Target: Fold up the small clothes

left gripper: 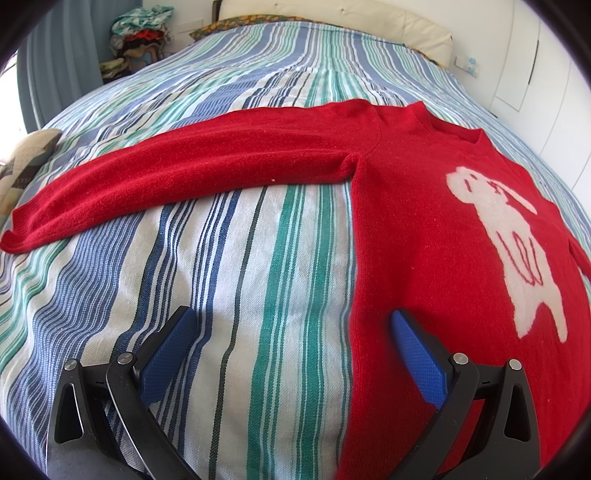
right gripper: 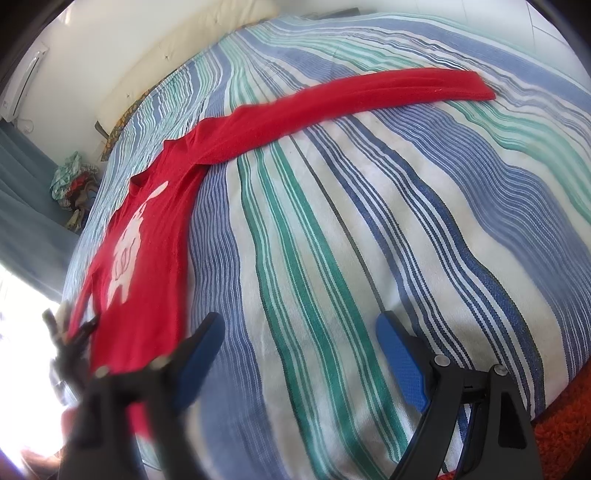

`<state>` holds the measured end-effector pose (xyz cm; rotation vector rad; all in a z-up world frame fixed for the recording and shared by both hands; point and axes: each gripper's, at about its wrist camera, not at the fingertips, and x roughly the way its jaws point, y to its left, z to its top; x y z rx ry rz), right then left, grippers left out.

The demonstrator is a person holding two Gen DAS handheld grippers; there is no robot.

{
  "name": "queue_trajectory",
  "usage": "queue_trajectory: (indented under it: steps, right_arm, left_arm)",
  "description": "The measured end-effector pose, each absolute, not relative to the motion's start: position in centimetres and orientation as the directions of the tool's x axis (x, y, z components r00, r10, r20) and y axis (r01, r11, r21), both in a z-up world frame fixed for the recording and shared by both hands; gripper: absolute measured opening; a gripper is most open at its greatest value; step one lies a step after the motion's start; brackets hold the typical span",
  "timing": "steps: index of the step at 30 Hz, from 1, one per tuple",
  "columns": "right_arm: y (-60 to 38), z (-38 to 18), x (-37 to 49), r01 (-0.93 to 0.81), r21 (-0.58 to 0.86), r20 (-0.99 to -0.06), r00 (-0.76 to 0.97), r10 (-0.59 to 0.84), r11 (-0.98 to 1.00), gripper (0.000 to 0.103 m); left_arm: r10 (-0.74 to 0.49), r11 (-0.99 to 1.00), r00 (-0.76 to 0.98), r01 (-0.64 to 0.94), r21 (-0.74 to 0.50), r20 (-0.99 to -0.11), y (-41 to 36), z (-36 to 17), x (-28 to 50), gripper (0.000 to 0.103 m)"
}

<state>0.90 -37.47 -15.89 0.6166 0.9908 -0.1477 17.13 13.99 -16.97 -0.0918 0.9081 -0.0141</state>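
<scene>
A small red sweater (left gripper: 424, 229) with a white rabbit (left gripper: 517, 243) on its front lies flat on the striped bedspread, both sleeves stretched out sideways. Its left sleeve (left gripper: 177, 181) runs to the left. My left gripper (left gripper: 291, 321) is open and empty, low over the sweater's left side edge near the hem; its right finger (left gripper: 417, 354) is over red fabric. In the right wrist view the sweater (right gripper: 147, 258) lies at the left and its right sleeve (right gripper: 369, 96) reaches far right. My right gripper (right gripper: 299, 328) is open and empty above bare bedspread, right of the sweater.
The striped bedspread (left gripper: 258, 295) covers the whole bed. A cream headboard (left gripper: 369, 22) and a patterned pillow (left gripper: 240, 24) are at the far end. A pile of clothes (left gripper: 140, 37) stands beside the bed. A cushion (left gripper: 22, 162) lies at the left edge. An orange rug (right gripper: 565, 424) is below.
</scene>
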Motion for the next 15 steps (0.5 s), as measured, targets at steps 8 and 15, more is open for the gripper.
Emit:
queue_trajectory:
  steps: [8,15]
  right_arm:
    - [-37.38,-15.90,0.95,0.386,0.412,-0.821,0.550,0.152,0.825,0.084]
    - [-37.27,-15.85,0.89,0.385,0.409,-0.822,0.550,0.150,0.827,0.084]
  left_arm:
    - [-0.051,0.996,0.615,-0.027,-0.085,-0.786,14.00,-16.96,17.11,0.103]
    - [-0.051,0.996,0.615,-0.027,-0.086,-0.787,14.01,-16.95,17.10,0.103]
